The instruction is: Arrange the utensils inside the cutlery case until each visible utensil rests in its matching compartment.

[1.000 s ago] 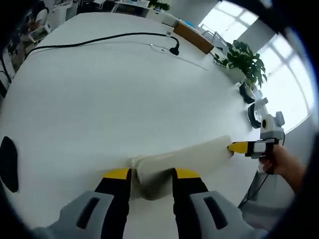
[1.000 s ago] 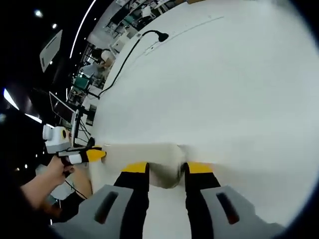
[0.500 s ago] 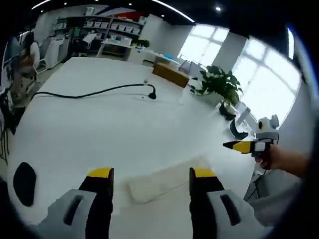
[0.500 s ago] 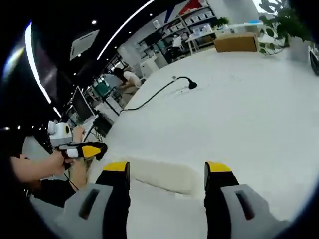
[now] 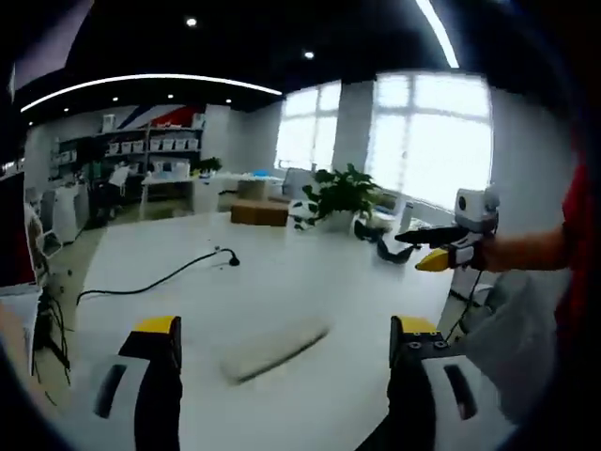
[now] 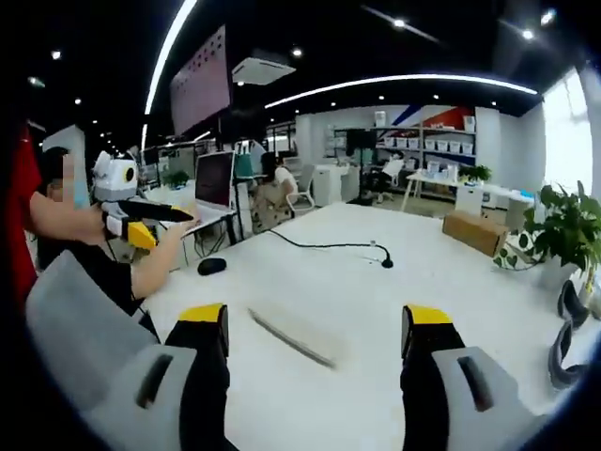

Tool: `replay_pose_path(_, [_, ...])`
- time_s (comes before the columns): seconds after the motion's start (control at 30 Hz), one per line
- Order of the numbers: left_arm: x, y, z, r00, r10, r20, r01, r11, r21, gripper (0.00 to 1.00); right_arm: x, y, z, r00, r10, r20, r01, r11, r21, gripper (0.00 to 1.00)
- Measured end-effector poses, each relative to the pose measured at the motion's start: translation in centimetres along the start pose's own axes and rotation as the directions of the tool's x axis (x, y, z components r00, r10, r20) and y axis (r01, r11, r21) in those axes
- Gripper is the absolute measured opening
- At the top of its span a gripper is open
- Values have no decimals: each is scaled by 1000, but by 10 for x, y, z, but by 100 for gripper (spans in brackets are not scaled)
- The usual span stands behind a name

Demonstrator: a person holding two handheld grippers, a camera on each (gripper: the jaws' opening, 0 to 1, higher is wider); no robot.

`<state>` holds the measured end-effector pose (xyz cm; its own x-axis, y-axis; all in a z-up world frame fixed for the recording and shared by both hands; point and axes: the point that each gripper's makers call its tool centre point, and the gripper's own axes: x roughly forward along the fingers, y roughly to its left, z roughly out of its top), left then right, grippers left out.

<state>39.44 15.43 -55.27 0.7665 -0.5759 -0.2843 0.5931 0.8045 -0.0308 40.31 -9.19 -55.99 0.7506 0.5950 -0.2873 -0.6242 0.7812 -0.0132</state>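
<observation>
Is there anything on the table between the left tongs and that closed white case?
Nothing visible. The left tongs are open above bare white table, and the cutlery case lies straight ahead between them. The black cable runs well beyond it.

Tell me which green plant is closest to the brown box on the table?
In the right gripper view, the big leafy plant at the table's right edge stands just beside the brown box. The smaller plant sits far back on the shelf counter.
</observation>
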Motion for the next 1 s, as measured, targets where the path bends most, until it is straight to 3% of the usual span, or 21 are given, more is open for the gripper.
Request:
replay_pose_path(0.07, [-11, -4, 4, 1000, -4, 0, 4, 1000, -18, 87, -15, 9, 11, 999, 10, 52, -13, 999, 48, 80])
replay_pose_path(0.17, [-32, -12, 14, 999, 3, 50, -3, 1000, -13, 94, -38, 21, 24, 995, -3, 96, -4, 998, 66, 83])
replay_pose_path(0.27, [-47, -17, 7, 1000, 21, 13, -21, 1000, -2, 99, -57, 34, 31, 991, -9, 136, -4, 996, 93, 81])
replay_pose_path(0.33, [-55, -18, 8, 999, 32, 39, -32, 999, 9, 95, -64, 41, 24, 992, -7, 129, -5, 995, 95, 80])
replay_pose_path(0.37, [-61, -22, 14, 995, 33, 98, -34, 999, 3, 91, -69, 46, 11, 997, -13, 75, 8, 998, 68, 80])
replay_pose_path(0.47, [-69, -25, 0, 998, 53, 39, -52, 998, -44, 90, -78, 55, -2, 999, -32, 32, 30, 999, 37, 77])
replay_pose_path(0.57, [-75, -30, -5, 997, 56, 59, -52, 997, -54, 92, -84, 58, -11, 999, -51, 3, 51, 999, 14, 77])
replay_pose_path(0.63, [-77, -30, -12, 998, 59, 37, -57, 996, -68, 92, -87, 60, -10, 999, -48, 16, 47, 998, 43, 78])
replay_pose_path(0.77, [-80, -26, -15, 996, 73, 51, -68, 993, -97, 92, -86, 66, -11, 999, -31, 18, 30, 999, 11, 82])
replay_pose_path(1.0, [-81, -27, -20, 997, 71, 26, -68, 993, -100, 92, -79, 71, -9, 1000, -27, 7, 27, 1000, -8, 76])
